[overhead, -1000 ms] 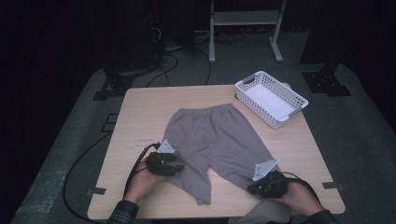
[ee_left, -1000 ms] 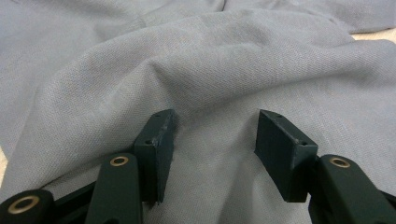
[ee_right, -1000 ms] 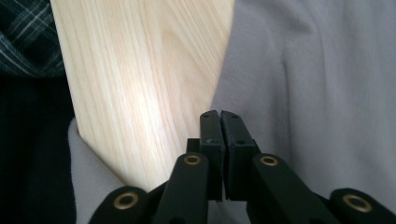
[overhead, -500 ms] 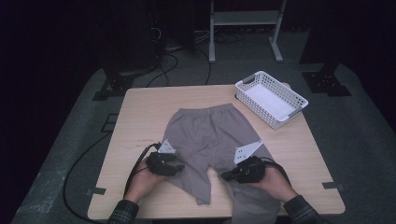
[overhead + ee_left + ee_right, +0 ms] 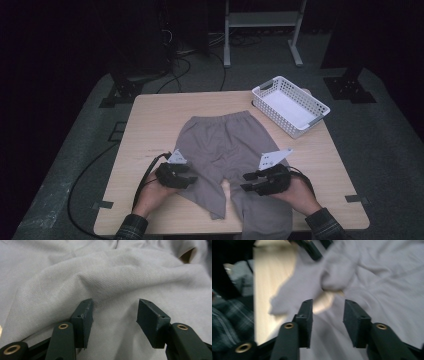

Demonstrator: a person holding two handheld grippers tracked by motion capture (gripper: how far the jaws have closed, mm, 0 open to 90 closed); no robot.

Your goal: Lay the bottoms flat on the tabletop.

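Two open tools, left tool [image 5: 187, 176] and right tool [image 5: 248, 181], flank shorts [image 5: 225, 142], waistband far, legs near.

Shorts [image 5: 225, 145] lie mid-table [image 5: 150, 120]; basket [image 5: 290, 105] behind, to their right

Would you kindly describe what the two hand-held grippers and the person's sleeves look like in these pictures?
Both are black. The left hand-held gripper and the right hand-held gripper each carry a pale grey three-cornered plate on top and trail a black cable. Up close, the jaws are dark blocky pads on arms with brass-coloured rivets. The person wears dark plaid sleeves.
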